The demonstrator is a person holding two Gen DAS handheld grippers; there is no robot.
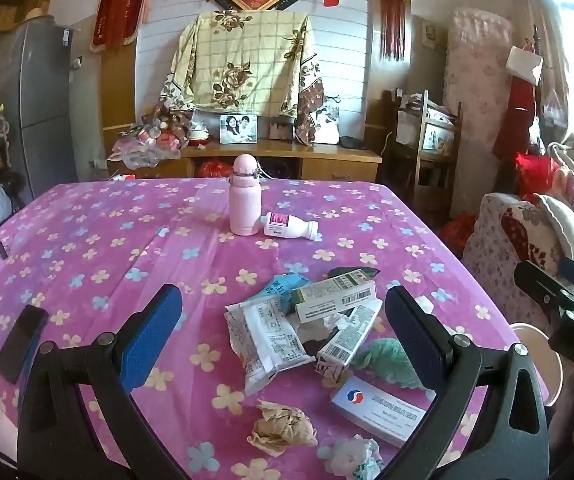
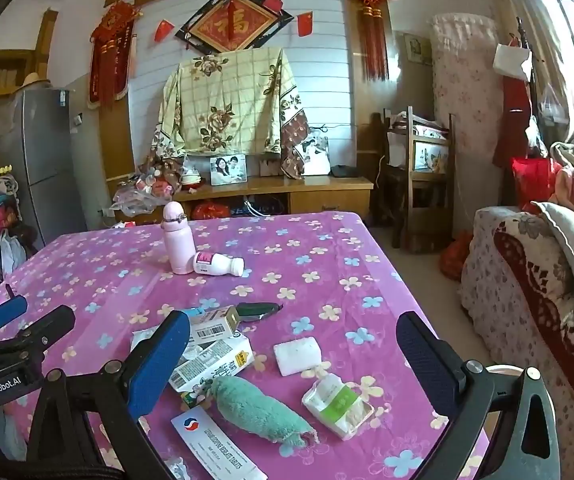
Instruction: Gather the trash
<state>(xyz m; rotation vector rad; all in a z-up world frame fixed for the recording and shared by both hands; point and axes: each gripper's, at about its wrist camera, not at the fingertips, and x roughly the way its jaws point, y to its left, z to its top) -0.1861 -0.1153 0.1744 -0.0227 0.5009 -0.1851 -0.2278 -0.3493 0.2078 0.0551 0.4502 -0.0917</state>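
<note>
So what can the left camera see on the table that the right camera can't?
Only the left camera shows the crumpled brown paper ball, the white wrapper and the dark phone by the table's edge.

Only the right camera shows the white block and the green-and-white tissue pack.

Both show the pink bottle standing up, the small white bottle lying beside it, the green cloth and the pile of boxes. Both grippers are open and empty.
</note>
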